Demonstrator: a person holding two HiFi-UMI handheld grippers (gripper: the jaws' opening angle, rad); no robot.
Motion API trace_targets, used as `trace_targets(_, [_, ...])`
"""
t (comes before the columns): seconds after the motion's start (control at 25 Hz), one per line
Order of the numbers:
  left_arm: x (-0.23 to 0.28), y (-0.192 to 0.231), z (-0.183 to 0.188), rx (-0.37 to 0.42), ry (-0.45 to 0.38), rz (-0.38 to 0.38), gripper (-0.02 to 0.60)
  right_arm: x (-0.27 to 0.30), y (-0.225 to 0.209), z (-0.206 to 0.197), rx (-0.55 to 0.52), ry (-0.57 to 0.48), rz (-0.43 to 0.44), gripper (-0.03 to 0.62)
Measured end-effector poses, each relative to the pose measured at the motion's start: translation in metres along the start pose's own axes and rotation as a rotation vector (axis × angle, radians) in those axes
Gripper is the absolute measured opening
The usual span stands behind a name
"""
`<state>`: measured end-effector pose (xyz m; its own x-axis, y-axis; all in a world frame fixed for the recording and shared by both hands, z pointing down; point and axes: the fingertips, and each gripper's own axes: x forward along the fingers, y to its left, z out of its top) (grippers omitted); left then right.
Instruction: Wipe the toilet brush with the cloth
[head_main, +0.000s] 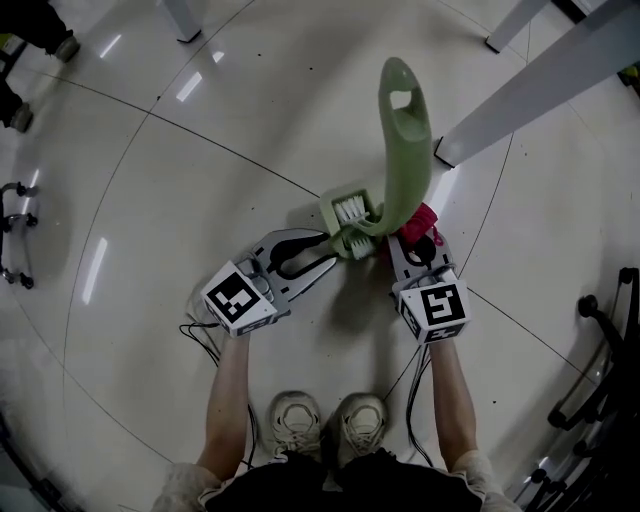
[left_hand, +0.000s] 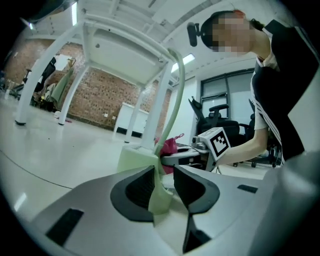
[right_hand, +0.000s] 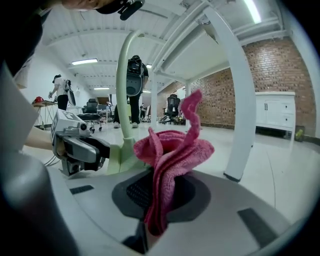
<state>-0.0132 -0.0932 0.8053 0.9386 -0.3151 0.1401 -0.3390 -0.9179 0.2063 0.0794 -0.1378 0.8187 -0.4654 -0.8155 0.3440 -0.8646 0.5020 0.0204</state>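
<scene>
The toilet brush (head_main: 405, 150) is pale green, smooth plastic. Its long, flat handle curves toward 12 o'clock in the head view and ends in a cut-out loop. At the lower end sits a blocky head with short white bristles (head_main: 349, 209). The brush is held clear of the glossy pale floor (head_main: 200, 200).

The left gripper (head_main: 330, 252) comes in from 8 o'clock of the brush head. Its dark ribbed pads are clamped on a thin green fin at the foot of the brush.

The right gripper (head_main: 418, 243) lies at 4 o'clock of the head, its jaws pinched together on the cloth (right_hand: 172, 150). The cloth is a pink, nubby terry rag, bunched into folds with one corner sticking up. It lies just beside the foot of the handle on its 3 o'clock side; whether it touches the plastic cannot be told.

Each gripper carries a white cube (head_main: 238, 298) printed with black square markers.
</scene>
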Motion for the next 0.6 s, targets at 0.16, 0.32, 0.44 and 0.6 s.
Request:
trace_targets(0.16, [-0.010, 0.011, 0.026, -0.018, -0.136, 0.072, 0.115, -0.003, -0.002, 0.002, 0.006, -0.003, -0.016, 0.032])
trace_targets(0.32, [-0.013, 0.045, 0.037, 0.064, -0.111, 0.157, 0.125, -0.016, 0.010, -0.005, 0.030, 0.002, 0.006, 0.032])
trace_targets(0.44, [-0.002, 0.057, 0.037, 0.036, -0.087, 0.096, 0.207, -0.011, 0.016, -0.006, 0.029, -0.006, 0.043, 0.031])
trace_targets(0.6, [0.003, 0.052, 0.038, -0.002, -0.092, 0.030, 0.216, 0.007, 0.012, 0.001, -0.021, -0.006, 0.090, 0.032])
